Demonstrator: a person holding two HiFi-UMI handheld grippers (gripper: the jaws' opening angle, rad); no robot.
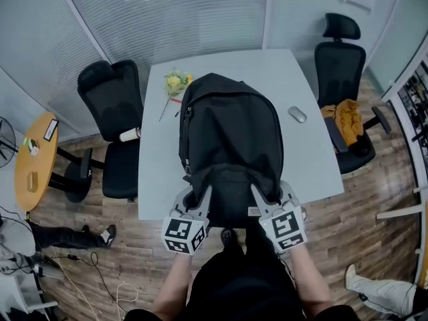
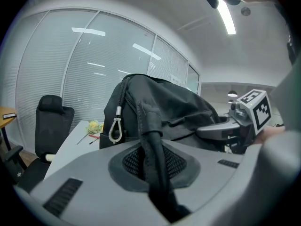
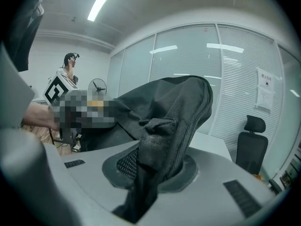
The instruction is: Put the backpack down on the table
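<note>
A black backpack (image 1: 227, 136) hangs over the near half of the grey table (image 1: 314, 159), its top toward the far side. My left gripper (image 1: 200, 202) is shut on the backpack's left shoulder strap (image 2: 150, 140), which runs up between its jaws. My right gripper (image 1: 262, 199) is shut on the right shoulder strap (image 3: 162, 149). In the left gripper view a metal zipper pull (image 2: 115, 128) dangles from the bag, and the right gripper shows at the right. Whether the bag's underside touches the tabletop is hidden.
On the table lie yellow flowers (image 1: 174, 83) at the far left, a paper cup (image 1: 130, 134) at the left edge and a grey mouse (image 1: 297, 114) at the right. Black office chairs (image 1: 114, 112) (image 1: 341, 79) flank the table. A small round wooden table (image 1: 37, 162) stands left.
</note>
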